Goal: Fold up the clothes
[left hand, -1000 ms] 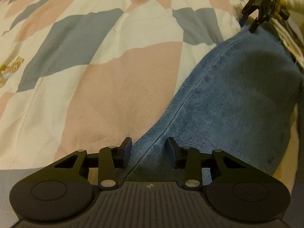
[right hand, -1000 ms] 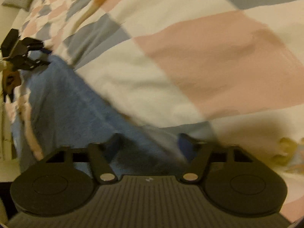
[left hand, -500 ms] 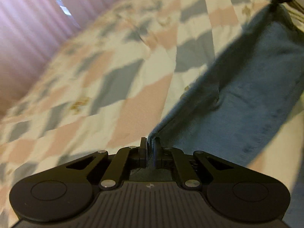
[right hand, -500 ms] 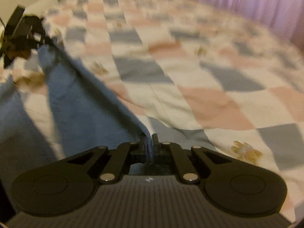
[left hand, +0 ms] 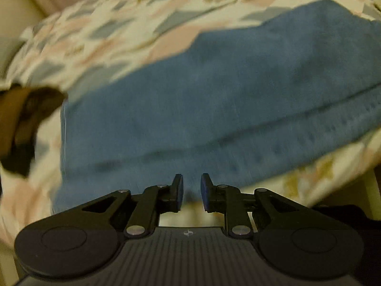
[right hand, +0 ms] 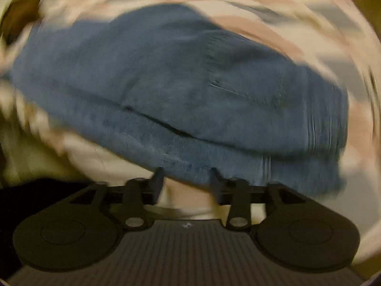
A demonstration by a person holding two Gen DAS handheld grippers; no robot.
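Observation:
Blue denim jeans [left hand: 214,100] lie folded over in two layers on the patchwork bedspread [left hand: 114,28]. My left gripper [left hand: 191,190] is open with a small gap between its blue pads, at the near edge of the denim, holding nothing. In the right wrist view the jeans [right hand: 181,81] fill the middle, with the upper layer lapped over the lower one. My right gripper [right hand: 187,181] is open at the near hem of the denim, holding nothing. The right view is blurred by motion.
The bedspread [right hand: 297,21] has pink, grey and cream patches and runs out past the jeans on all sides. A dark brown object [left hand: 26,124] shows at the left edge. The bed's near edge drops away below the grippers.
Both grippers were shut on the raised denim edge half a second ago. Now both are open, and the jeans lie folded over flat on the bed.

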